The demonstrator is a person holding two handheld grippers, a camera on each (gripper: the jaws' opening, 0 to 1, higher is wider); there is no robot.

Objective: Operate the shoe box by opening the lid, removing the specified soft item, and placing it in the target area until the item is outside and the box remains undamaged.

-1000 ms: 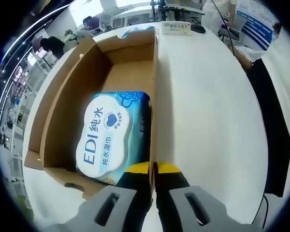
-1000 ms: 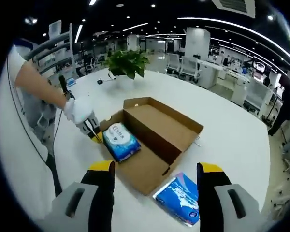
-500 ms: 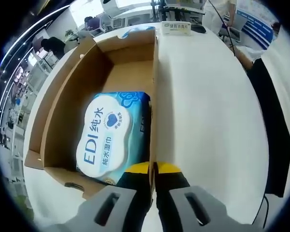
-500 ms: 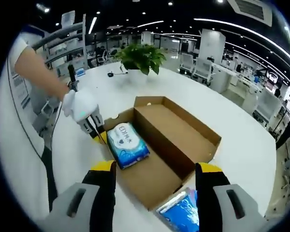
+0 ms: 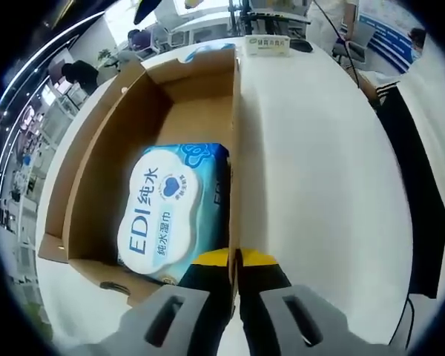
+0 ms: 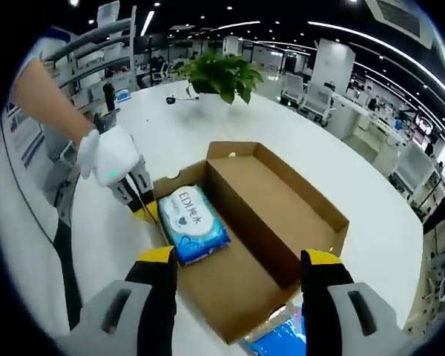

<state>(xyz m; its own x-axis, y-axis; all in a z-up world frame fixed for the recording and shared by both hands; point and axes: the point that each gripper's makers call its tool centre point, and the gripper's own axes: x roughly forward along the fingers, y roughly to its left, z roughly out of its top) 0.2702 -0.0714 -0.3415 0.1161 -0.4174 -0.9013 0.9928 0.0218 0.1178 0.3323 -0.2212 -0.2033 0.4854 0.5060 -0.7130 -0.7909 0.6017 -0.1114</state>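
Note:
The open brown cardboard shoe box [image 5: 111, 141] lies on a white table [image 5: 311, 170]. In it rests a blue and white wet-wipes pack [image 5: 170, 211], flat, close to the box's near end. My left gripper [image 5: 235, 259] is shut on the top edge of the box's side wall, right beside the pack. In the right gripper view a white-gloved hand holds that left gripper [image 6: 144, 199] at the corner of the box [image 6: 282, 200], touching the wall next to the pack [image 6: 191, 222]. My right gripper [image 6: 239, 265] hovers open above the box's near part, holding nothing.
A second blue pack [image 6: 278, 343] lies on the table by the box's near corner. A potted plant [image 6: 222, 73] stands at the table's far side. A small labelled card [image 5: 267, 44] sits past the box's far end. A person in dark clothes [image 5: 411, 178] is at the right.
The right gripper view has moved closer over the box, so box and pack look larger and the blue pack slips toward the bottom edge. The left gripper keeps its hold.

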